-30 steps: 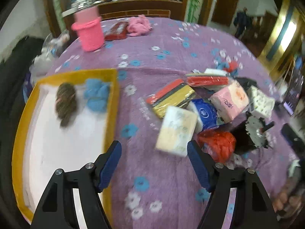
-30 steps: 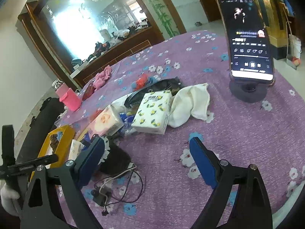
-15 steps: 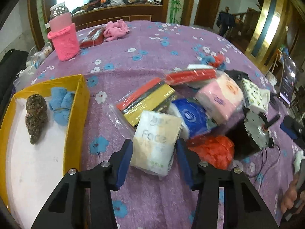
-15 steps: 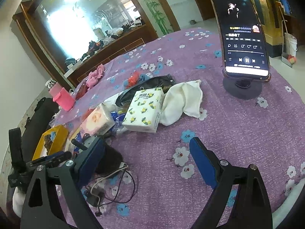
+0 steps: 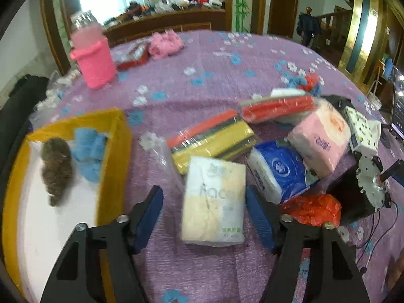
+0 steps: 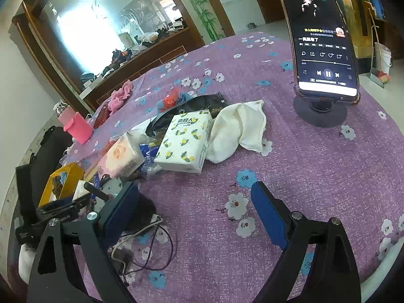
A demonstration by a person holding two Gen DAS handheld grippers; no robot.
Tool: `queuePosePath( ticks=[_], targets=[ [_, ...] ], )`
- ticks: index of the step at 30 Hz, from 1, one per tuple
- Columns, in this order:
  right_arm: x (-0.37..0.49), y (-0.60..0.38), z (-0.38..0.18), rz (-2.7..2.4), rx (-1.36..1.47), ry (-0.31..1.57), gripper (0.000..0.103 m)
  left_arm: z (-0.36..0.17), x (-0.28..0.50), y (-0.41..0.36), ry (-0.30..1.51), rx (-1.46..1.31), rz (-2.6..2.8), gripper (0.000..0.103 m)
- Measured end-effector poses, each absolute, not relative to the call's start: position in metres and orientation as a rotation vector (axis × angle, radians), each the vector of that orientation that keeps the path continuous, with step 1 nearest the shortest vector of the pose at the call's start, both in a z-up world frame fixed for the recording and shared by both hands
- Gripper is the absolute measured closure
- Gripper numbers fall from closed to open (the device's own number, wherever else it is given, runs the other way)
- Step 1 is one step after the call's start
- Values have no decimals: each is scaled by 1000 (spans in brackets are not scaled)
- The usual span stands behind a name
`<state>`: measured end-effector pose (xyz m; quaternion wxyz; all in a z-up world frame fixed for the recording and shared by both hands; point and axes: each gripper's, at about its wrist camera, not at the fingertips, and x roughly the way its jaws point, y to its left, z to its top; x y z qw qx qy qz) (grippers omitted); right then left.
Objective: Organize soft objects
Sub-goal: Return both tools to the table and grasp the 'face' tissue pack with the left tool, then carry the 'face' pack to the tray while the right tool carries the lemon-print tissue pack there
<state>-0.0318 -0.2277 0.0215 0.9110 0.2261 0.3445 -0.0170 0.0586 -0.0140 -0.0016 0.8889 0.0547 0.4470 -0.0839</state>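
Tissues, the cream-and-yellow plastic-wrapped pack at lower centre, sit between your closing left claw, pads not yet pressing; squeeze, then lift toward the yellow-rimmed tray.

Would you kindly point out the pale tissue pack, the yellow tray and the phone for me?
pale tissue pack (image 5: 214,199), left wrist view, middle of its top face.
yellow tray (image 5: 117,151), left wrist view, its right-hand wall.
phone (image 6: 323,38), right wrist view, middle of its lit screen.
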Motion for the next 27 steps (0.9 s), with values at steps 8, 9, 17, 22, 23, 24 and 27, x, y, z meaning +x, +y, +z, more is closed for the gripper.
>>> queuePosePath(
  ticks=[8, 9, 17, 22, 23, 24, 27],
  targets=[
    [-32, -238, 16, -44, 516, 722, 12, 2, 47, 5, 942, -62, -254, 67],
    [-32, -238, 15, -44, 520, 722, 12, 6, 42, 8, 931, -79, -265, 67],
    [-41, -252, 31, 1, 682, 706, 12, 34, -8, 36, 853, -202, -359, 67],
    [-6, -240, 56, 27, 604, 765, 12, 37, -33, 49, 836, -252, -405, 67],
    [5, -235, 59, 26, 565, 786, 12, 36, -35, 51, 836, -256, -409, 67],
    [13, -232, 61, 20, 535, 803, 12, 36, -38, 53, 834, -262, -414, 67],
    [38, -224, 58, -15, 458, 866, 17, 34, -44, 58, 838, -281, -424, 67]
  ],
)
